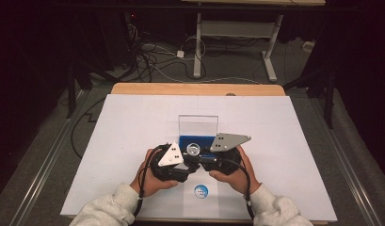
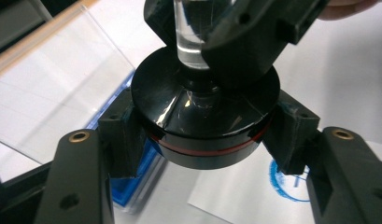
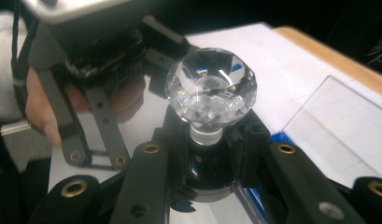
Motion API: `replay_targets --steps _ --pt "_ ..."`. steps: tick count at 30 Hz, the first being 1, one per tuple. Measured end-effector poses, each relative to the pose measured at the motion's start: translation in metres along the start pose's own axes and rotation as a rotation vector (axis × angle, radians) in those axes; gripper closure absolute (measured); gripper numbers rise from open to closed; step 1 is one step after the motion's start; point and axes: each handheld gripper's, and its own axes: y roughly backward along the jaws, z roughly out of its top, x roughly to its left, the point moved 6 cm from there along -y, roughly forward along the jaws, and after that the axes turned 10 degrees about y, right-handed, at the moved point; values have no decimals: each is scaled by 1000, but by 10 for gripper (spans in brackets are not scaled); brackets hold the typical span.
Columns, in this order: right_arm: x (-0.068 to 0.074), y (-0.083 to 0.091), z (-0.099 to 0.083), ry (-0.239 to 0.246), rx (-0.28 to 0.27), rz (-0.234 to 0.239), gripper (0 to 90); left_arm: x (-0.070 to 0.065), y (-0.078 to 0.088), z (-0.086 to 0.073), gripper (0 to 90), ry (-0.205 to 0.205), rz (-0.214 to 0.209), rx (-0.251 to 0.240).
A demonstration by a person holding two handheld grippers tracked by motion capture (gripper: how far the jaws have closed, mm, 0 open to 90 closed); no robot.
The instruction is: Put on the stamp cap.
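A faceted clear crystal knob (image 3: 211, 86) stands on a round black base (image 2: 205, 121) with a thin red ring. I hold it just above the white sheet, between my two hands, near the table's front. My left gripper (image 2: 206, 135) is shut on the black base, one pad on each side of the disc. My right gripper (image 3: 209, 144) is shut on the clear stem (image 2: 191, 37) just under the crystal, coming in from the opposite side. In the high view the crystal (image 1: 193, 149) shines between the left gripper (image 1: 186, 162) and the right gripper (image 1: 204, 159).
A clear acrylic panel (image 1: 198, 125) stands upright on a blue tray (image 1: 185, 140) just behind the grippers. A card with a blue round logo (image 1: 201, 191) lies in front of them. The white sheet (image 1: 133, 141) covers the wooden table (image 1: 195, 88).
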Motion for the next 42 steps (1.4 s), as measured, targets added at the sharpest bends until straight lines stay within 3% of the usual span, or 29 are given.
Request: replay_targets --steps 2,12,19,26,42 --pt "0 1 4 10 -14 3 708 -1 1 1 366 6 5 -23" --pt "0 0 2 25 -20 -15 668 0 0 -1 366 -2 21 -14" --pt "-3 -2 -1 -15 -45 -28 595 -1 -3 -1 366 1 18 -12" --pt "-2 0 2 -7 -81 -26 554 -2 -4 -3 366 2 11 -7" --pt "-2 0 1 -30 -93 -19 559 -2 -6 -5 366 4 5 -11"
